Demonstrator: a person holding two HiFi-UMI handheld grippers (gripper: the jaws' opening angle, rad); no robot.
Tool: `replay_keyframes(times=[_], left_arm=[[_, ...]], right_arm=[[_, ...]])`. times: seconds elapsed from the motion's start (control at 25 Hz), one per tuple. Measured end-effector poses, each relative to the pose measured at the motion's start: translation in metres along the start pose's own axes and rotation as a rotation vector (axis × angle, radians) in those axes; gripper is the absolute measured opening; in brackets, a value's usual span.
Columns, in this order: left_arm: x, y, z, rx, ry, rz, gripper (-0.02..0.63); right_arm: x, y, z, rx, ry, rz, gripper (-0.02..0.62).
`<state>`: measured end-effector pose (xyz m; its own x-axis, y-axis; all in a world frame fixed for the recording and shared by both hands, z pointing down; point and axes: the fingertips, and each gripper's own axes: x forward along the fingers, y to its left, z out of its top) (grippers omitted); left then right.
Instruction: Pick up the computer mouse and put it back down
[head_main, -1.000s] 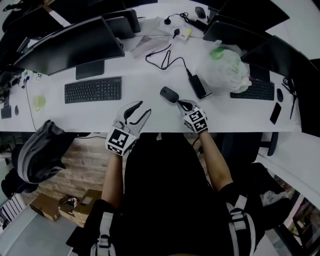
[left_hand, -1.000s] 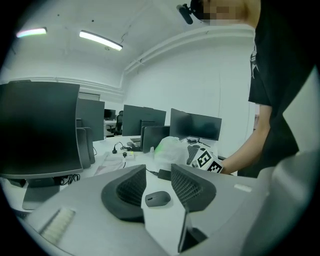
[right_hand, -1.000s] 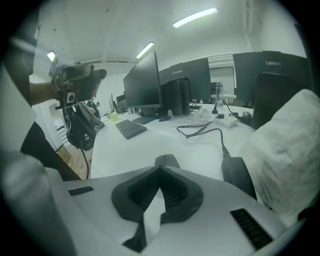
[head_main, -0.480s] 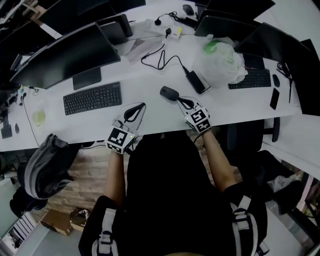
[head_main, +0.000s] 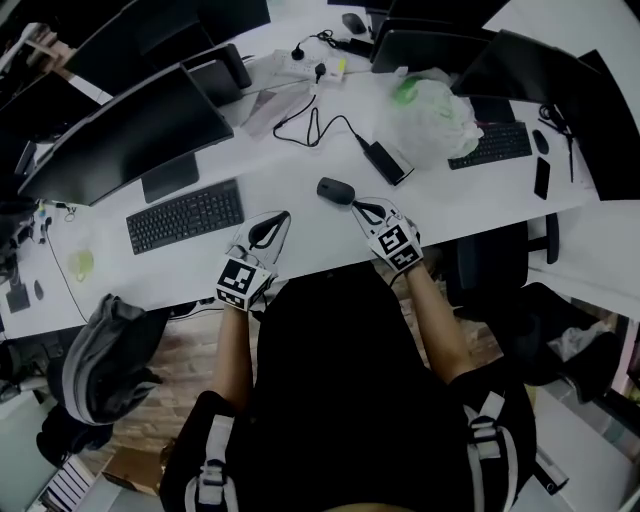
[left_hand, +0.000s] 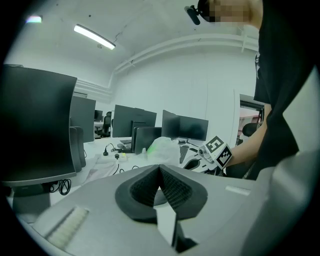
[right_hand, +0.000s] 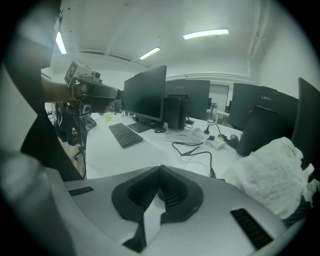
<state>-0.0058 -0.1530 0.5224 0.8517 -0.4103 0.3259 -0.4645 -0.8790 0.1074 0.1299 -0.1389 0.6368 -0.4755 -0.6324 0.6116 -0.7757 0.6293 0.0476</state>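
pre-grasp: small dark oval computer mouse (head_main: 337, 190) untouched on white table (head_main: 312, 236), just beyond right gripper (head_main: 368, 209); jaws shut and empty there and on left gripper (head_main: 280, 218). next: open right jaws, straddle mouse.

The person's torso (head_main: 340, 380) hides the desk's (head_main: 290, 165) near edge; the picture's top edge crops the right monitors (head_main: 550, 75). One dark item (head_main: 352, 22) at the far end is too small to name.

The dark computer mouse (head_main: 337, 190) lies flat on the white table (head_main: 300, 165), near its front edge, lying at a slant.
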Motion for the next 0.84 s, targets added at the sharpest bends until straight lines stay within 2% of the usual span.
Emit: replay_keyframes(times=[0.52, 0.84], left_arm=[[0.011, 0.003, -0.004, 0.034, 0.005, -0.097, -0.002], [0.019, 0.004, -0.004, 0.054, -0.008, -0.111, -0.002]], right_arm=[[-0.011, 0.0, -0.007, 0.051, 0.008, -0.097, 0.003], [-0.016, 0.003, -0.019, 0.075, 0.009, -0.127, 0.003]])
